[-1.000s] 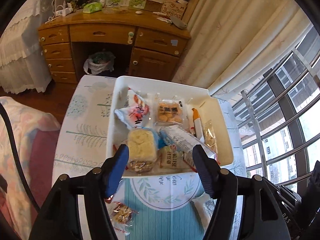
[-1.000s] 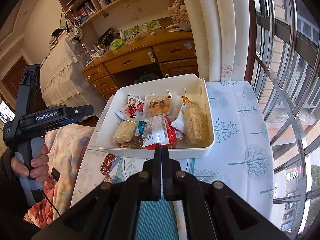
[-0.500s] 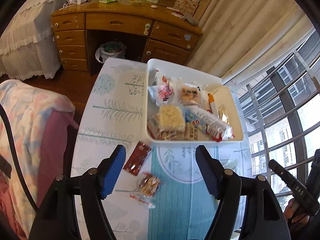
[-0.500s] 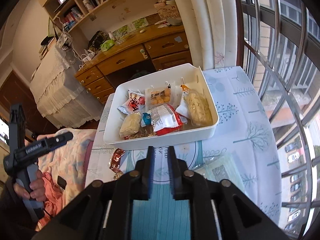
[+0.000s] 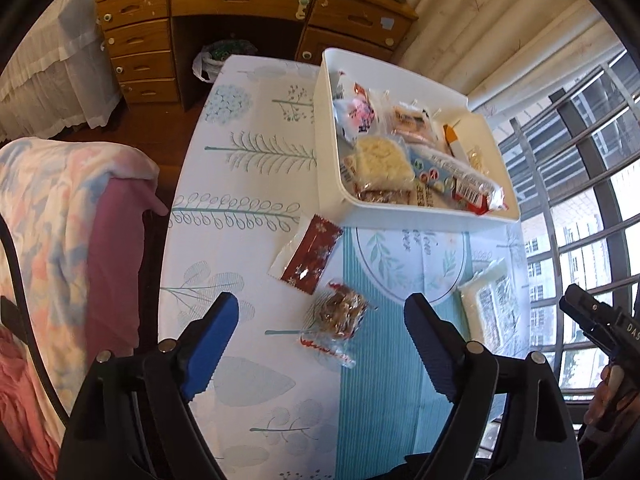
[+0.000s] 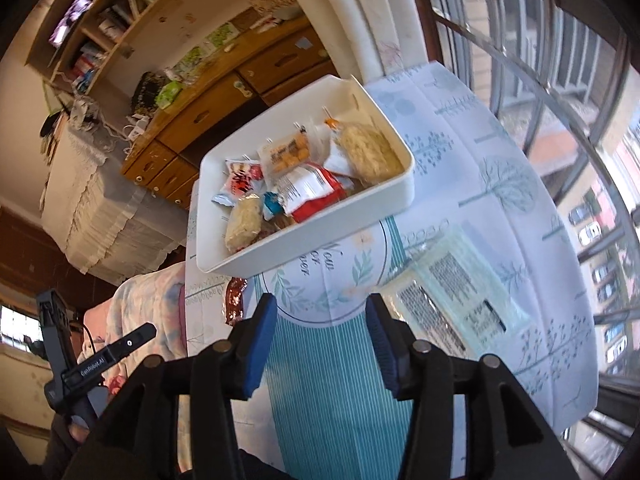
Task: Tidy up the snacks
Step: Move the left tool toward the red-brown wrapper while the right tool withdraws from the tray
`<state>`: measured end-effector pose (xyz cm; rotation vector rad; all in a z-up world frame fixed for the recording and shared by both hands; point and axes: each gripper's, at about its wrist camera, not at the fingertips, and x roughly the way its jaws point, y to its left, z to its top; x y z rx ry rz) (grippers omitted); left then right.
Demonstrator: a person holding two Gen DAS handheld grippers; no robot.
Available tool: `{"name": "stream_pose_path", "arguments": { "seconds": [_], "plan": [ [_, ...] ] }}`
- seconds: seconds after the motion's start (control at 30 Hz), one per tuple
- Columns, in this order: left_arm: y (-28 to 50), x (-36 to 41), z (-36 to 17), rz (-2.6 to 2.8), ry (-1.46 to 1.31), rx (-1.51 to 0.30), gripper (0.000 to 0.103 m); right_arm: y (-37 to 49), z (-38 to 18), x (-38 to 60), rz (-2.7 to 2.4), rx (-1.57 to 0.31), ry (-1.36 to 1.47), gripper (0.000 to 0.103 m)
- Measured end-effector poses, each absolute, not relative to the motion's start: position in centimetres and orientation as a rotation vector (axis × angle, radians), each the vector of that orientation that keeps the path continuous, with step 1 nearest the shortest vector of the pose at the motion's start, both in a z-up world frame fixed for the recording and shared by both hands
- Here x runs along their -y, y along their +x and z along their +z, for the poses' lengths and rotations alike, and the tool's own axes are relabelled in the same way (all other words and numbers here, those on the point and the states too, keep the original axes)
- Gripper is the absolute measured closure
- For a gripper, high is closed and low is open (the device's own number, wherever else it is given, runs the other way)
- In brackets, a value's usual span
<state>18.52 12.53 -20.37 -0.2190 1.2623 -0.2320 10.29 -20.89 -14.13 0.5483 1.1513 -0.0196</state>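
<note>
"genrobot.ai" stands on the left claw (image 6: 105,361) body; "das" shows on the right claw (image 5: 600,322) body.

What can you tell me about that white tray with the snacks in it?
The white tray is a shallow rectangular bin, plastic by the look of it, with smooth upright walls and rounded corners. It sits flat on the tree-patterned tablecloth, towards the far end of the table. Inside lie a good many wrapped snacks, overlapping in a loose heap. A dark red packet lies on the cloth just outside its near wall, not touching it. Neither claw touches the tray.
</note>
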Motion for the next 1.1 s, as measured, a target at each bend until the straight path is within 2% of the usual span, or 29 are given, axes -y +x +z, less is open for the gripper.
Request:
{"name": "stream_pose_path", "arguments": {
  "seconds": [0.3,0.53,0.73,1.1],
  "plan": [
    [20.7,-10.9,-24.7,-0.273,-0.153,-1.341,0.017,8.1,-17.2,21.2,-0.123,-1.253,0.516,0.041],
    [22.9,-9.8,-28.3,-0.269,-0.090,-1.376,0.017,7.0,-19.7,21.8,-0.193,-1.303,0.330,0.019],
    [24.7,-9.1,-30.9,-0.245,-0.060,-1.403,0.017,6.7,-21.4,22.2,-0.228,-1.307,0.137,0.007],
    [26.7,-7.4,-33.6,-0.189,-0.006,-1.396,0.017,8.6,-25.3,22.1,-0.144,-1.387,-0.072,0.001]
  ]
}}
